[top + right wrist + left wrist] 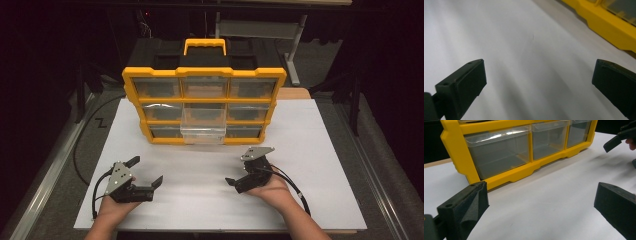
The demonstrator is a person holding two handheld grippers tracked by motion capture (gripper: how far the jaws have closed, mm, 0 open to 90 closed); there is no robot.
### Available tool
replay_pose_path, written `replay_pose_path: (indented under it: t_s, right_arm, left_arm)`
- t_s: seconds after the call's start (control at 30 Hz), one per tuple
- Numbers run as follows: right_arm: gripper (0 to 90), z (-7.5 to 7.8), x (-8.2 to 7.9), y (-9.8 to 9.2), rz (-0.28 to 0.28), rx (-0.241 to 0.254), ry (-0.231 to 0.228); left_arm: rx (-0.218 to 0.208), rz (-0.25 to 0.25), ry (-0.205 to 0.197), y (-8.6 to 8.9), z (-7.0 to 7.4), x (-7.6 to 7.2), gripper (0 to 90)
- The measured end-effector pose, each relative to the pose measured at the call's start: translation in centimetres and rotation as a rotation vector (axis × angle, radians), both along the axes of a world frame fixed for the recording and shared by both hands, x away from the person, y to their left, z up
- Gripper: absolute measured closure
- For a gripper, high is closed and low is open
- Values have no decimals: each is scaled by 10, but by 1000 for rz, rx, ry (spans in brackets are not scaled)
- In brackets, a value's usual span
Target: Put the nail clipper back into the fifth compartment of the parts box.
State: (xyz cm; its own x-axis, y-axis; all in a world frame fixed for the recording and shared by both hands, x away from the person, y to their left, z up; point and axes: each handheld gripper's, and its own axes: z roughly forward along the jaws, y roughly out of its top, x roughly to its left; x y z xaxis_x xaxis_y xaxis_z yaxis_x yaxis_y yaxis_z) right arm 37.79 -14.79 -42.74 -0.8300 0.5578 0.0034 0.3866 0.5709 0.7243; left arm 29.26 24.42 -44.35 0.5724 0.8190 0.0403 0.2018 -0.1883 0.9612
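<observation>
From the high view, a yellow organizer (pixel 204 104) with three rows of three clear drawers stands upright at the far middle of the white table (pixel 310 165), its black body and yellow carry handle (pixel 205 46) behind. One drawer, the pulled-out drawer (pixel 202 126) in the middle column, juts forward toward the person, past the frame's front. The left gripper (pixel 148 172) rests low over the table at the near left, held in the person's left hand (pixel 112 207), with its fingers spread wide and nothing between them. The right gripper (pixel 247 172) sits at the near right in the right hand (pixel 275 190), its fingers also wide apart and empty (a black cable (pixel 297 192) trails from it across the table). Both grippers are well apart from the organizer. In the left gripper view, the two black fingers (pixel 466 207) rise at the lower corners with a broad gap of bare table between them; the organizer's bottom row of clear drawers (pixel 499 152) lies ahead and to the left, clear of the fingers, and the right gripper's finger tip (pixel 614 143) appears at the upper right edge. In the right gripper view, the fingers (pixel 464 82) stand wide over the white table, and a corner of the organizer's yellow frame (pixel 609 25) shows at the upper right, apart from them.
</observation>
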Motion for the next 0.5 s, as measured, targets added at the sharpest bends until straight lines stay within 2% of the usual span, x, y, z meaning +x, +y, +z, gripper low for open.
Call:
replay_pose_path:
  t_s: [0.13, 0.23, 0.37, 0.47, 0.5]
  right_arm:
    - [7, 0, -2, -3, -38, 87, -24]
    - [7, 2, -8, -7, -79, 184, -57]
    - [7, 0, -19, -12, -118, 257, -99]
    - [7, -1, -22, -12, -118, 222, -117]
    - [7, -1, -21, -13, -121, 227, -113]
  left_arm:
    - [7, 1, -1, -1, 0, -1, 2]
    - [0, 10, 3, -2, 0, 0, 2]
    - [-12, 14, 4, -3, 0, 1, 2]
    - [-3, 10, 4, -5, 0, 2, 2]
    - [-1, 10, 5, -5, 0, 2, 2]
